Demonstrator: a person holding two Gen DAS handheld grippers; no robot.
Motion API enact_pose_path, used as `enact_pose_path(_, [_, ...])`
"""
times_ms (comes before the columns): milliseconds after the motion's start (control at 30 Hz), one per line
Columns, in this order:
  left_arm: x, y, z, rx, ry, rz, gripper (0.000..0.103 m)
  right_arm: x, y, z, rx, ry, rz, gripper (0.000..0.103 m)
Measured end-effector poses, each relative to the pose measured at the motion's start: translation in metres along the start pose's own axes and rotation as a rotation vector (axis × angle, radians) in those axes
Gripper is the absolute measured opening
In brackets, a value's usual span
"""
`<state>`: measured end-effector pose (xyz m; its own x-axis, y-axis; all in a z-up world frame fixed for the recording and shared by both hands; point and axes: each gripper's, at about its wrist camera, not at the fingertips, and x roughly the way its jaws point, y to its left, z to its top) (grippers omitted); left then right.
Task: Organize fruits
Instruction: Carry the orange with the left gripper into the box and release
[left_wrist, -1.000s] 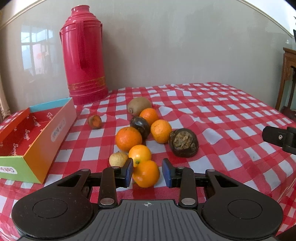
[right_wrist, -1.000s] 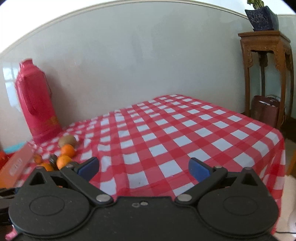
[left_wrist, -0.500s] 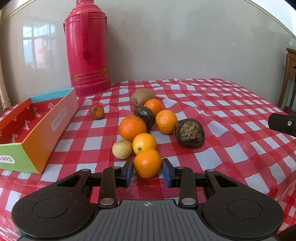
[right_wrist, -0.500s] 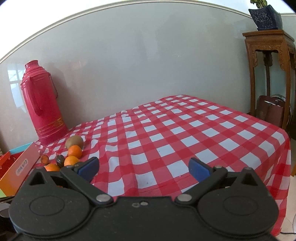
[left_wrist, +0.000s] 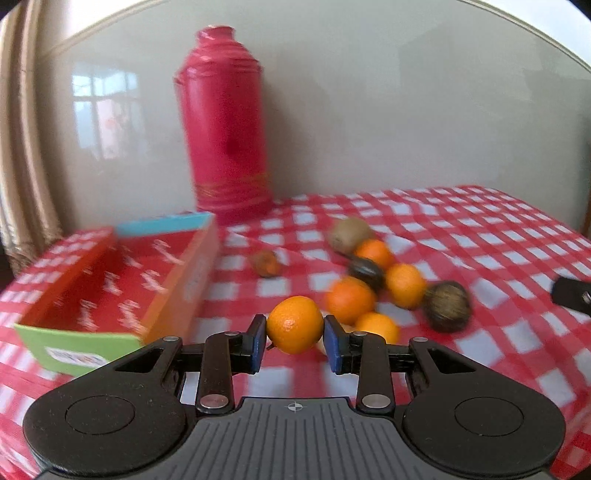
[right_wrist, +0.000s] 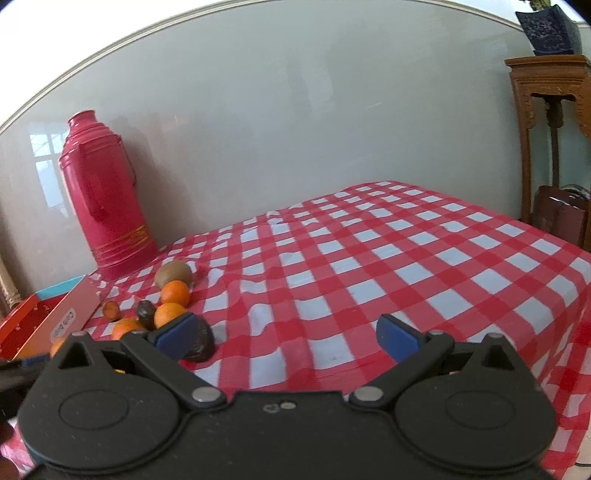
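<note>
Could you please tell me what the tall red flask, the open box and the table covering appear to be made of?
Red thermos flask: probably painted metal or hard plastic; glossy, with gold bands near its base.
Open box: looks like printed cardboard; thin flat walls, matte colour panels and a label.
Checked tablecloth: seemingly thin cloth or plastic sheet; it wrinkles and drapes over the table's edge with a slight sheen.

— What's around the left gripper (left_wrist: 295, 334)?

— To its left, the open cardboard box (left_wrist: 110, 280), near wall low. Ahead and right, the fruit pile (left_wrist: 384, 284); beyond, the red thermos (left_wrist: 225, 133) against the wall.

— And the right gripper (right_wrist: 284, 334)?

— Bare checked tablecloth (right_wrist: 388, 258) ahead and right. A dark fruit (right_wrist: 199, 341) sits just behind its left pad.
</note>
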<state>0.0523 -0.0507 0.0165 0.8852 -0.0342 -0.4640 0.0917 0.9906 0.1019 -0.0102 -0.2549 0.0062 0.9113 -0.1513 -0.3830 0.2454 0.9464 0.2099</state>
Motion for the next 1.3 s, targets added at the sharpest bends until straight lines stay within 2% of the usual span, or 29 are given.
enact_pose_path(267, [0.012,0.067,0.013,-0.038,-0.041,0.198,0.034,0.008,0.029,-0.006,-0.052,0.030,0.045,0.098])
enact_pose_path(433, [0.030,0.111,0.011,-0.086,-0.009,0.322,0.034,0.013,0.046,-0.010,-0.094,0.046,0.060,0.098])
enact_pose_path(600, [0.052,0.144,0.005,-0.146,0.066,0.373,0.034,0.018,0.058,-0.013,-0.119,0.061,0.075,0.098])
enact_pose_path(800, [0.056,0.147,0.002,-0.144,0.078,0.409,0.035,0.021,0.068,-0.016,-0.136,0.072,0.095,0.098])
enact_pose_path(833, [0.054,0.146,0.002,-0.146,0.078,0.411,0.037,0.022,0.069,-0.016,-0.138,0.074,0.098,0.098])
enact_pose_path(867, [0.054,0.147,0.002,-0.148,0.077,0.409,0.047,0.023,0.070,-0.016,-0.140,0.076,0.099,0.098])
enact_pose_path(900, [0.053,0.146,0.002,-0.149,0.072,0.412,0.067,0.024,0.071,-0.016,-0.142,0.077,0.101,0.098])
enact_pose_path(967, [0.049,0.144,0.002,-0.144,0.050,0.461,0.092,0.024,0.072,-0.016,-0.145,0.079,0.104,0.098])
enact_pose_path(1033, [0.044,0.145,0.001,-0.151,0.032,0.474,0.094,0.025,0.072,-0.016,-0.145,0.079,0.109,0.098])
enact_pose_path(1200, [0.031,0.157,0.001,-0.224,0.019,0.438,0.094,0.024,0.072,-0.015,-0.137,0.080,0.118,0.098])
enact_pose_path(1300, [0.020,0.159,0.000,-0.227,0.004,0.429,0.094,0.024,0.071,-0.015,-0.134,0.077,0.124,0.098])
